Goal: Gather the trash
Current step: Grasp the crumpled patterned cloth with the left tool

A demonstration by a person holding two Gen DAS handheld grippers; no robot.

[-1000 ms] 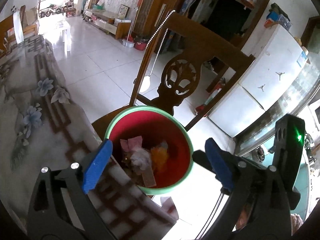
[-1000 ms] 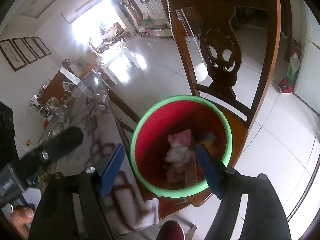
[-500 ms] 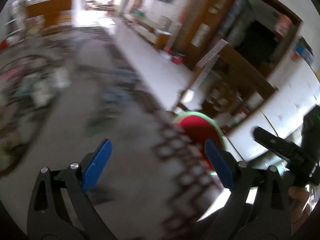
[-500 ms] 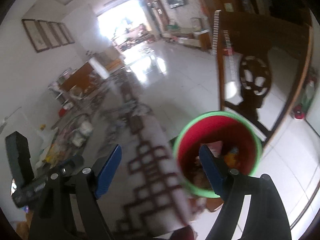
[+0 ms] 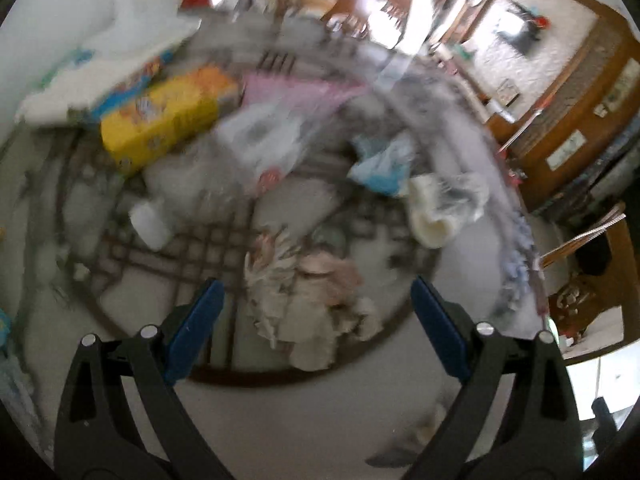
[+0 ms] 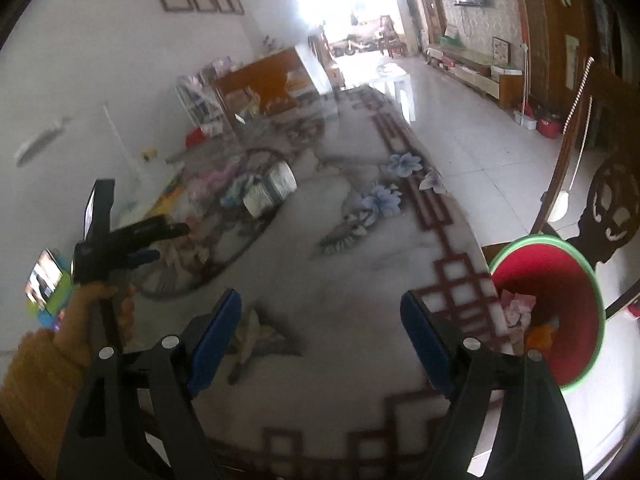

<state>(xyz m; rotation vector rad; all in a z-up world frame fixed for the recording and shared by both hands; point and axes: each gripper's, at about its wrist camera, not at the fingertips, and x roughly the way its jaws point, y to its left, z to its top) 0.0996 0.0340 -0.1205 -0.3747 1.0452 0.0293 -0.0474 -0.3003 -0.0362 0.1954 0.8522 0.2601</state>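
1. Hovering over the crumpled paper scraps (image 5: 308,300) on the table (image 6: 360,280), the left gripper (image 5: 316,332) is spread wide and empty; grabbing through this blur could miss or scatter them.
2. The right gripper (image 6: 320,340), jaws opening with nothing between, hangs near the red bin (image 6: 548,304) on the chair (image 6: 608,200); a careless swing might tip it.

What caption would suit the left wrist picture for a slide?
Open left tool above crumpled paper trash on the patterned table, with a yellow box beyond.
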